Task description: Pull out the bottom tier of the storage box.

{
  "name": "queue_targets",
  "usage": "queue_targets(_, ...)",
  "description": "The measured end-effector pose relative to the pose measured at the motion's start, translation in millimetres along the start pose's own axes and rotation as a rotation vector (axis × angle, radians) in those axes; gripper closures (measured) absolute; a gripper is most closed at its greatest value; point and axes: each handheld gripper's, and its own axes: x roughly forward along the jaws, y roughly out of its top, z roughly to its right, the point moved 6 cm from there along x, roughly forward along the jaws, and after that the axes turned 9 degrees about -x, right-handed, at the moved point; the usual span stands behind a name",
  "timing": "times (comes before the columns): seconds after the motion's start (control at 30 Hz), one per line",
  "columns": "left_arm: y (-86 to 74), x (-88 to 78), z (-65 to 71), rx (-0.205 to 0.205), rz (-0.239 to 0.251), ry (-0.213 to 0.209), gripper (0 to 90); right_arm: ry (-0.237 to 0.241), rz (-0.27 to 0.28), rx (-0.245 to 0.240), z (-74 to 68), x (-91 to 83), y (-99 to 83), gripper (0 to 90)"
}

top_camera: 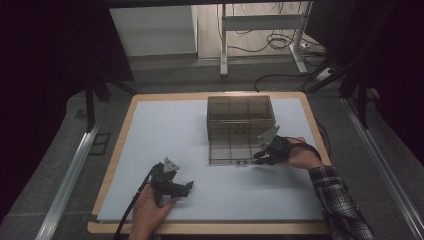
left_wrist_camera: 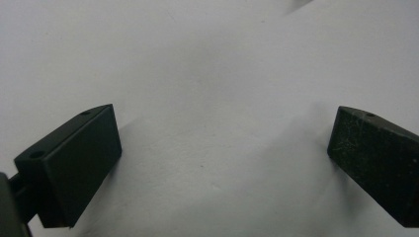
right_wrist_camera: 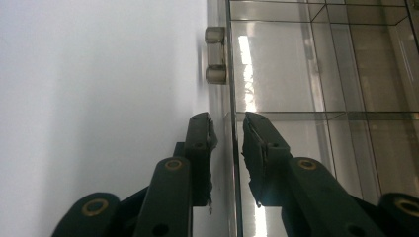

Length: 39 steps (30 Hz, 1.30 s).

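Straddling the front edge of the clear box's lid, the right gripper has one jaw on each side of the thin panel – nearly closed, can't tell if clamped yet; edge runs straight ahead along the jaws, latch just beyond. Left gripper sits well apart from the clear divided box – jaws wide, nothing btwn them

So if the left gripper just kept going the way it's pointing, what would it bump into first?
Probably just the white table mat. The left gripper is open with nothing between its jaws, and its own view looks down onto bare mat. The clear box sits off to the side, likely not in its line.
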Motion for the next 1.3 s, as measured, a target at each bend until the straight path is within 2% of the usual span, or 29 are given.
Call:
queue_targets(0.47,0.0,0.0,0.0,-0.001,0.000,0.000,0.0,-0.022,0.027,0.026,-2.9,-5.5,7.4,62.9)
queue_targets(0.77,0.0,0.0,0.0,0.001,0.000,0.000,0.0,-0.053,0.043,0.044,-6.0,-12.2,13.1,56.8)
queue_targets(1.3,0.0,0.0,0.0,0.000,0.000,0.000,0.0,-0.106,0.095,0.139,-20.5,-21.5,16.7,44.5)
